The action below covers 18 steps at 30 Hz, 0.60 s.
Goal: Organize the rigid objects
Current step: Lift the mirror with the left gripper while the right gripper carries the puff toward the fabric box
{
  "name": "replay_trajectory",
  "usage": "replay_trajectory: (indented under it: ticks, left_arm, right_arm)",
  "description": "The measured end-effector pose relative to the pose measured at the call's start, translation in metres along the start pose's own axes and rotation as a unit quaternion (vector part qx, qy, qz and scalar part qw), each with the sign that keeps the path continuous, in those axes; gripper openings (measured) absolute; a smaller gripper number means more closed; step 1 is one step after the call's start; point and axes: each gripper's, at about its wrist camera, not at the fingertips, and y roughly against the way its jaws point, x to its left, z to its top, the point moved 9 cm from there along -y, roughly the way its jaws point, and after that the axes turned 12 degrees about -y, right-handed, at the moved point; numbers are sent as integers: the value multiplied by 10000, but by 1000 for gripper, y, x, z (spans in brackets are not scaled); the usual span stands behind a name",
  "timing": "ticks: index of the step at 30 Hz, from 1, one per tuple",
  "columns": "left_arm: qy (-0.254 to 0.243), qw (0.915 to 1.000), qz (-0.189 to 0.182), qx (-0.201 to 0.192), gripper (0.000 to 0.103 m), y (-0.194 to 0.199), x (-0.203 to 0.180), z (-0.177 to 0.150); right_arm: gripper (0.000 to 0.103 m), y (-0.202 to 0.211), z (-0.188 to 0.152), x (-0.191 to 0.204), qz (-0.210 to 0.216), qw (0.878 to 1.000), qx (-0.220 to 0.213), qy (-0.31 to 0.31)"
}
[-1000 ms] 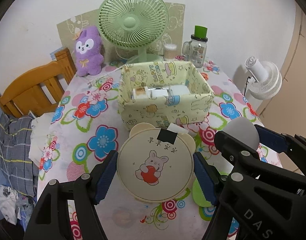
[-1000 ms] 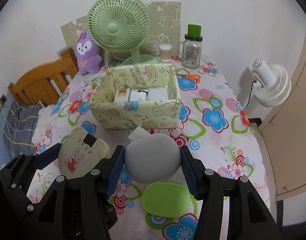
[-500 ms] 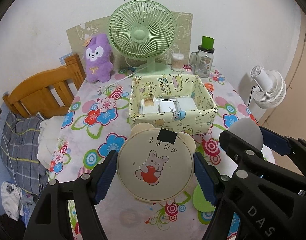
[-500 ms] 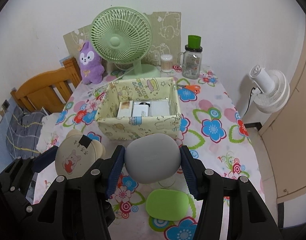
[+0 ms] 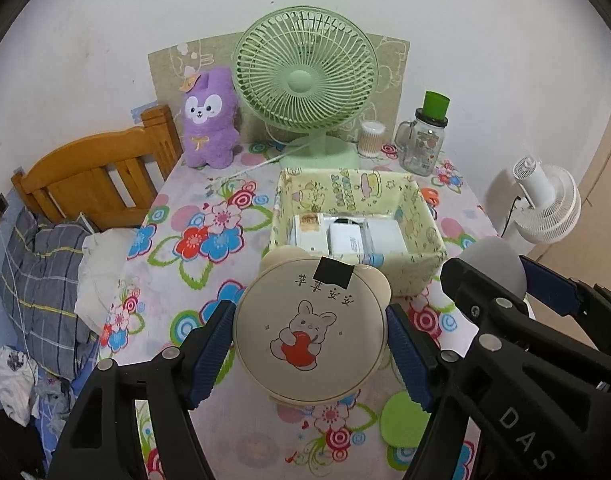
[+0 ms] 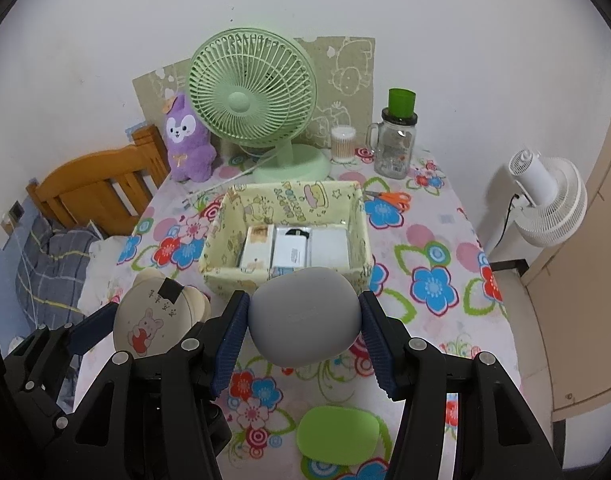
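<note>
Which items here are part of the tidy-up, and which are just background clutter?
In play:
- round cream bear-eared case, in left gripper
- grey rounded case, in right gripper
- yellow fabric storage box
- green oval case, probably

Background:
- green desk fan
- purple plush toy
- glass jar
- orange scissors

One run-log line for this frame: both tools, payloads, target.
left tool: shut on round bunny case | right tool: shut on grey oval case | both held above table | target: fabric bin
</note>
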Motion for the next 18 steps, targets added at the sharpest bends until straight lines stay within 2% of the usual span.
replay_trajectory:
  ticks: [18]
  left_arm:
    - [-8, 9999, -29, 121, 77, -43, 5, 51]
  right_arm:
    - [59, -45, 52, -4, -29, 9999, 40, -140]
